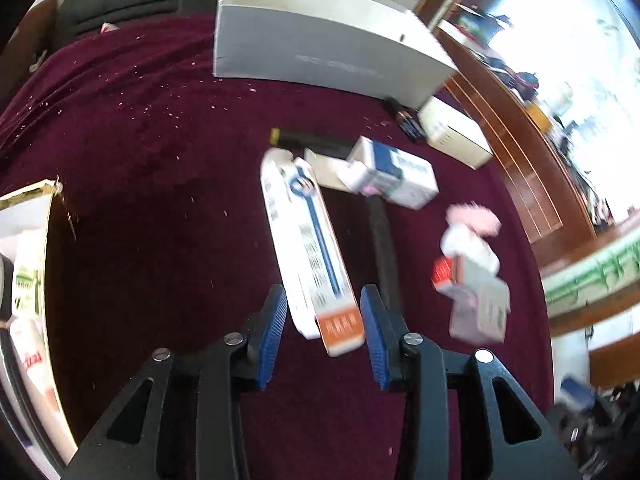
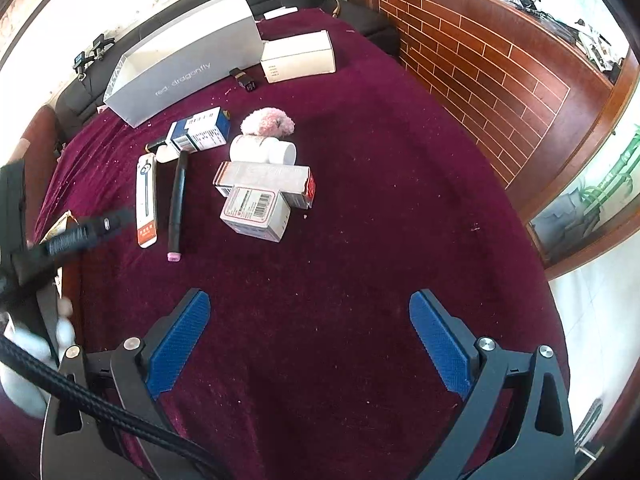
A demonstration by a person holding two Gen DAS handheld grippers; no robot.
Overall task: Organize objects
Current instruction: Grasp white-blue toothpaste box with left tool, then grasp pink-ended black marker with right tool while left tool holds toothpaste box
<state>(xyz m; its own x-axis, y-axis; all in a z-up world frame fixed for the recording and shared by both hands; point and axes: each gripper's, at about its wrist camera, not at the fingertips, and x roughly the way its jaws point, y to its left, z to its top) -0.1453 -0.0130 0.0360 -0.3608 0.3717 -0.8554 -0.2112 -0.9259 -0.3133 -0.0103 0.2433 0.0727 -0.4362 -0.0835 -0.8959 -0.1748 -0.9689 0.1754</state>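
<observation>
So we've got a maroon cloth (image 2: 360, 200) with a scatter of stuff on it. Our left gripper (image 1: 324, 312) sits with its jaws fairly narrow around the near end of the long white box (image 1: 308, 248) with the blue line and orange end, but we can't tell if the pads actually touch it. Our right gripper (image 2: 310, 320) is spread wide over bare cloth, holding nothing.

Containers: the big grey shoebox (image 2: 180, 64) at the back is open, insides hidden from us. At the left edge there's a cardboard box (image 1: 36, 248) with a few packets and a white bottle in it, pretty blurry. Nearby on the cloth: a blue-and-white carton (image 2: 200, 130), a black pen (image 2: 177, 204), a white jar (image 2: 264, 150), a pink fluffy thing (image 2: 268, 122).
</observation>
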